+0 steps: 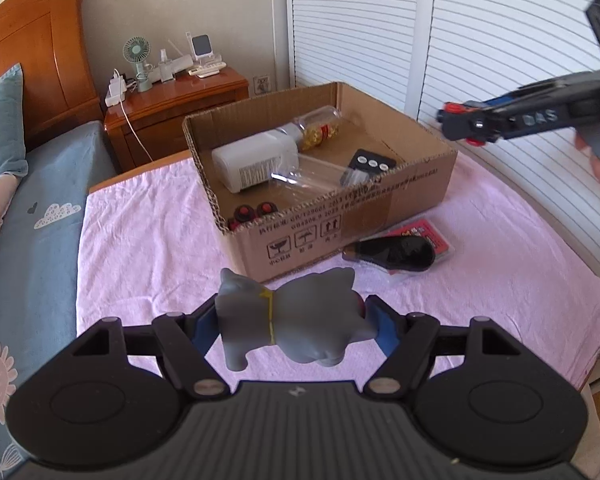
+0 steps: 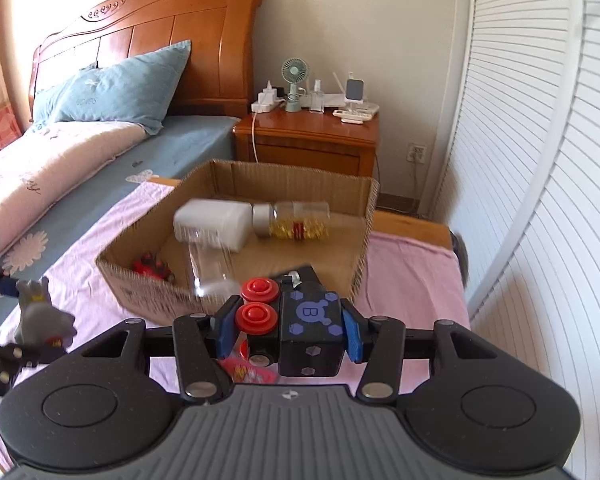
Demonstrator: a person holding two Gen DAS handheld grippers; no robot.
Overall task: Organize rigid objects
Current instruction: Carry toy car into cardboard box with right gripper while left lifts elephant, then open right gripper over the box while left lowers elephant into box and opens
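My left gripper (image 1: 294, 320) is shut on a grey animal figurine (image 1: 312, 312) with a yellow collar, held above the pink cloth just in front of the cardboard box (image 1: 400, 200). My right gripper (image 2: 290, 330) is shut on a black block toy (image 2: 308, 320) with red round knobs and a purple "B" mark, above the box's near corner. In the left wrist view that toy (image 1: 458, 120) hangs high at the right of the box. The box (image 2: 148, 292) holds a white bottle (image 1: 256, 160), a capsule jar (image 1: 320, 128), a clear container, a black remote (image 1: 370, 162) and a red-black toy (image 2: 152, 268).
A black oval object (image 1: 400, 252) lies on a red packet (image 1: 432, 236) on the pink cloth (image 1: 148, 248) right of the box front. A bed with blue sheet (image 1: 32, 208) lies left, a cluttered wooden nightstand (image 1: 172, 108) behind, louvred doors (image 1: 480, 40) right.
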